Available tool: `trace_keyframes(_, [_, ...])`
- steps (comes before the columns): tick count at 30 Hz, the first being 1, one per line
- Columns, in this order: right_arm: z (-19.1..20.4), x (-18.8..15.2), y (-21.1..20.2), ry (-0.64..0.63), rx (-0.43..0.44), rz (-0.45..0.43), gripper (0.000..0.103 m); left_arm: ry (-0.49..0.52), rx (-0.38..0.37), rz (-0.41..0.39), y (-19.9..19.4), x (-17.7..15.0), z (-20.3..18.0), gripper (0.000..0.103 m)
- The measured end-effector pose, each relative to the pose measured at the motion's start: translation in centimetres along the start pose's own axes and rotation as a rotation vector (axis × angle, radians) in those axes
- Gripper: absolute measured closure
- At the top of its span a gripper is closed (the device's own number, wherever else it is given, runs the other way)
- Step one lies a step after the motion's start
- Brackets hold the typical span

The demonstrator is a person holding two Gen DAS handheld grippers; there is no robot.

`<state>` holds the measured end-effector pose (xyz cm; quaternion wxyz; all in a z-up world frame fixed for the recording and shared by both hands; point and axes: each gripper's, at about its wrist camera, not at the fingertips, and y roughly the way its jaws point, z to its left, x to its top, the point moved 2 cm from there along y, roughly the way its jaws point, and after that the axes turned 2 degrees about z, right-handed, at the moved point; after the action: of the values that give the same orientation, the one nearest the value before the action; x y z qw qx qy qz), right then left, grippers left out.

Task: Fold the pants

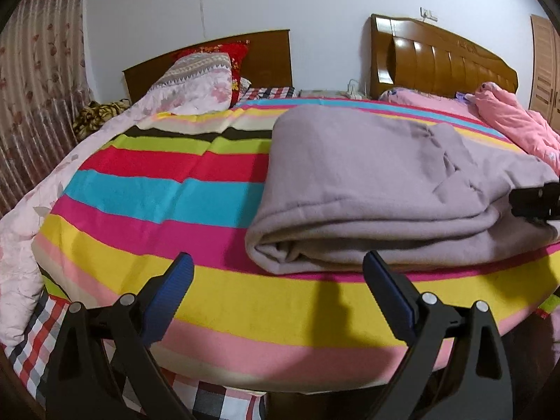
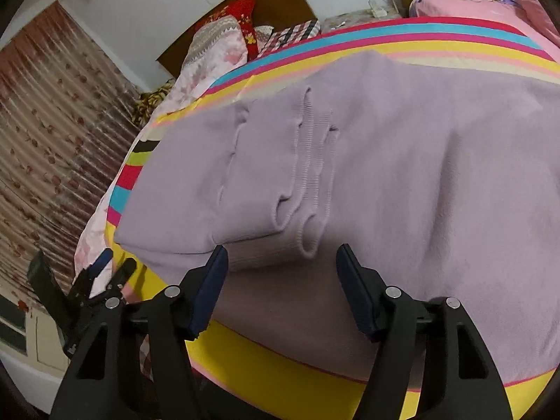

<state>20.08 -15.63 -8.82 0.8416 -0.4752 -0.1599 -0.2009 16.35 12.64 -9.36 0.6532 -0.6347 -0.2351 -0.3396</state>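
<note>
Lilac pants [image 1: 367,182] lie folded on the striped sheet [image 1: 157,189], their rolled fold edge facing me in the left wrist view. My left gripper [image 1: 278,262] stands open just before that near edge, with nothing between its blue pads. In the right wrist view the pants [image 2: 420,175] fill the middle, and their ribbed cuffs [image 2: 315,161] lie on top, pointing toward me. My right gripper [image 2: 282,255] hovers open over the fabric right in front of the cuffs, its pads not pressing anything. The left gripper [image 2: 105,269] shows at the lower left, off the pants' corner.
A pink quilt [image 1: 514,122] is bunched at the far right of the bed. A floral quilt [image 1: 21,245] hangs over the left edge, with pillows [image 1: 210,70] and two wooden headboards [image 1: 444,59] at the back. A patterned curtain [image 1: 38,87] hangs on the left.
</note>
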Motion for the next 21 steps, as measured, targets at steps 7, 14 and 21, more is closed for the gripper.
trace_keyframes(7, [1.5, 2.4, 2.2, 0.022, 0.053, 0.061, 0.038, -0.045, 0.020, 0.026, 0.6, 0.0, 1.4, 0.006])
trace_keyframes(14, [0.9, 2.5, 1.6, 0.044, 0.039, 0.044, 0.038, -0.095, -0.001, 0.028, 0.2, 0.2, 2.2, 0.006])
trace_keyframes(21, [2.2, 0.9, -3.7, -0.064, 0.086, -0.118, 0.039, -0.103, -0.023, 0.018, 0.6, 0.4, 1.7, 0.006])
